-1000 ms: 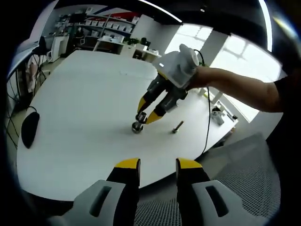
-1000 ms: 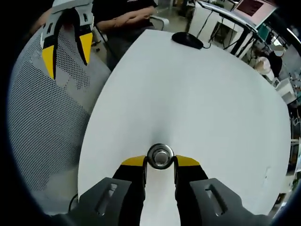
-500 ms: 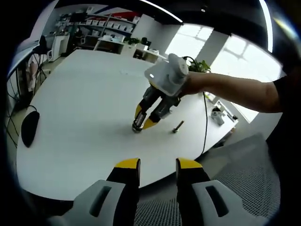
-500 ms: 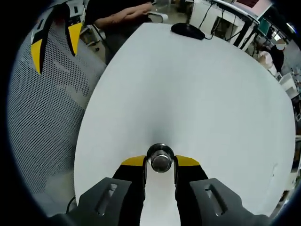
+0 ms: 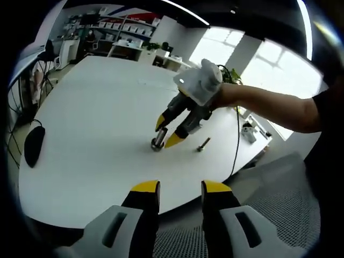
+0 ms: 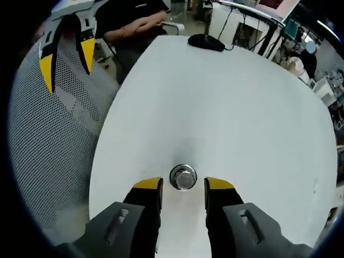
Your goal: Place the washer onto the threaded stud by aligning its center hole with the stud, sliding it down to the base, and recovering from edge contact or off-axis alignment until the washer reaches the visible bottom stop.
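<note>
The steel washer (image 6: 183,177) sits around the upright threaded stud (image 5: 157,143) on the white table (image 6: 226,107); how far down it sits I cannot tell. My right gripper (image 6: 183,185) is open, one yellow tip on each side of the washer and clear of it. In the left gripper view, the right gripper (image 5: 167,131) hangs just above and to the right of the stud, held by a person's hand. My left gripper (image 5: 180,188) is open and holds nothing, off the table's near edge. It appears over a chair in the right gripper view (image 6: 65,56).
A loose bolt (image 5: 203,144) lies right of the stud. A black mouse (image 5: 33,146) rests near the table's left edge, also seen as the mouse (image 6: 206,42). A grey mesh chair (image 6: 54,134) stands beside the table. A seated person (image 6: 134,21) is beyond it.
My right gripper has opened and let go of the washer, which stays on the stud. The right gripper has drawn back slightly. The left gripper has not moved.
</note>
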